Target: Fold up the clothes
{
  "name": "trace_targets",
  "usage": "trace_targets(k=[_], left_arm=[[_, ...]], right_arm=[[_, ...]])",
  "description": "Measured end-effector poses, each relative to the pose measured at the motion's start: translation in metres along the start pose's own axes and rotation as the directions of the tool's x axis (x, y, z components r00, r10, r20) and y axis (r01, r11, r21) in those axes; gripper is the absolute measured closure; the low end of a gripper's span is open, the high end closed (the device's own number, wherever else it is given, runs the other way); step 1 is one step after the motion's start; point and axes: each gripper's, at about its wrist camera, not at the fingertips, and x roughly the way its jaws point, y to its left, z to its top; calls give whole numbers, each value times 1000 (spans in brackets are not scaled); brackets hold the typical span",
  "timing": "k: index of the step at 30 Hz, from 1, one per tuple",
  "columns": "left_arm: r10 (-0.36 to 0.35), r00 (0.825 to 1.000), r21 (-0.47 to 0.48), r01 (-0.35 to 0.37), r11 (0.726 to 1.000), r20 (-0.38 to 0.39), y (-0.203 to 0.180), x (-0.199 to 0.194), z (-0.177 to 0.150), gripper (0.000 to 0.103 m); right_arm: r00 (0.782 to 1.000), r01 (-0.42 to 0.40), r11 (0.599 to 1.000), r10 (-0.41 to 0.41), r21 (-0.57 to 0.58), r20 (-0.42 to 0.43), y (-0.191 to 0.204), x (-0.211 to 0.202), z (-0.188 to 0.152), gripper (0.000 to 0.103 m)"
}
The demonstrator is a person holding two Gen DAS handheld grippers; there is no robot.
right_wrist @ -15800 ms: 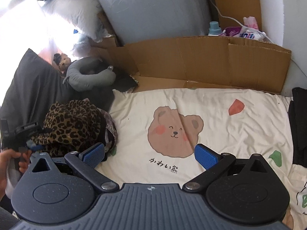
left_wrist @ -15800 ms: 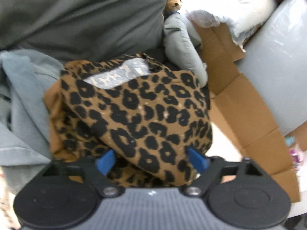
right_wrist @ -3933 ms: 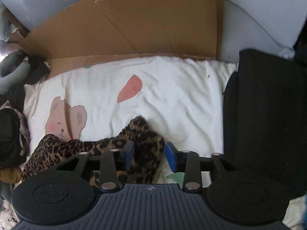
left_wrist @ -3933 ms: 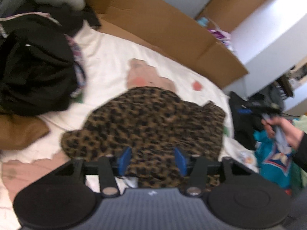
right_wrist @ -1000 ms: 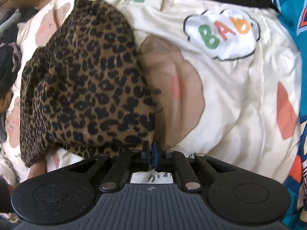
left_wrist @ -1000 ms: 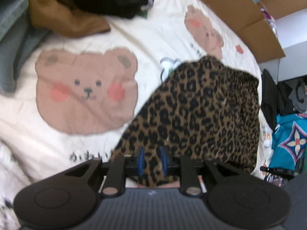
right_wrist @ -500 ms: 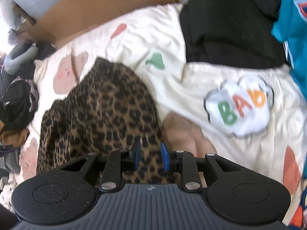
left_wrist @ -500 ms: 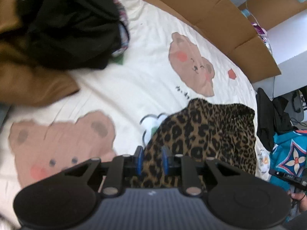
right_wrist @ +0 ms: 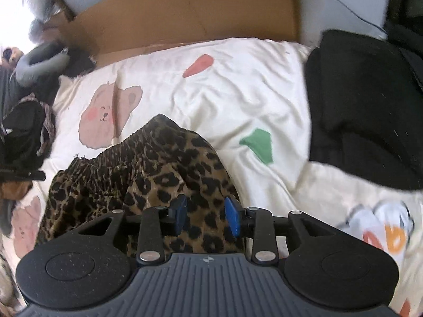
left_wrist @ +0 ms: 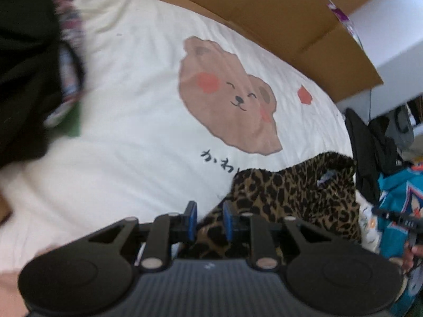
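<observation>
A leopard-print garment (left_wrist: 296, 192) lies bunched and doubled over on the cream bear-print bedsheet (left_wrist: 132, 100). My left gripper (left_wrist: 208, 220) is shut on a gathered edge of it at the garment's left side. In the right wrist view the same garment (right_wrist: 158, 163) shows its gathered waistband toward the far side. My right gripper (right_wrist: 206, 218) hovers over its near right part. Its jaws are opening, the cloth lies under and between the blue pads (right_wrist: 232, 219), and they do not press on it.
A cardboard wall (right_wrist: 185, 13) lines the bed's far edge. A folded black garment (right_wrist: 364, 111) lies at the right, and a dark clothes pile (left_wrist: 23, 66) at the left. A teal garment (left_wrist: 396, 198) and a person's hand (left_wrist: 412, 251) are at the right edge.
Both grippers moved toward the cardboard wall, drawing the near edge of the spread garment over itself. The right jaws went from shut on the edge to apart. The left stayed shut.
</observation>
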Motion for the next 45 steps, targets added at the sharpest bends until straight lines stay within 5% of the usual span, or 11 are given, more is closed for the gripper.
trace_targets(k=[8, 14, 21, 32, 35, 36, 39, 45], left_arm=[[-54, 997, 54, 57, 997, -61, -5, 38, -1, 81], [-59, 996, 117, 66, 991, -67, -16, 49, -9, 66], [-87, 992, 151, 101, 983, -93, -22, 54, -11, 56], [25, 994, 353, 16, 935, -109, -60, 67, -19, 44], [6, 992, 385, 43, 922, -125, -65, 69, -21, 62], [-12, 990, 376, 64, 924, -138, -64, 70, -21, 79], [-20, 991, 339, 65, 939, -134, -60, 65, -15, 92], [-104, 994, 206, 105, 973, -19, -45, 18, 15, 94]], right_arm=[[998, -36, 985, 26, -169, -58, 32, 36, 15, 64], [995, -41, 961, 16, -273, -96, 41, 53, 23, 55], [995, -24, 958, -5, -286, -102, 36, 68, 23, 55], [997, 1, 974, -19, -225, -76, 30, 82, 27, 55], [998, 8, 973, -24, -231, -66, 32, 84, 30, 55], [998, 9, 973, -25, -230, -64, 32, 85, 30, 55], [998, 11, 973, -26, -230, -61, 32, 86, 30, 55], [998, 14, 975, -26, -220, -53, 29, 85, 29, 55]])
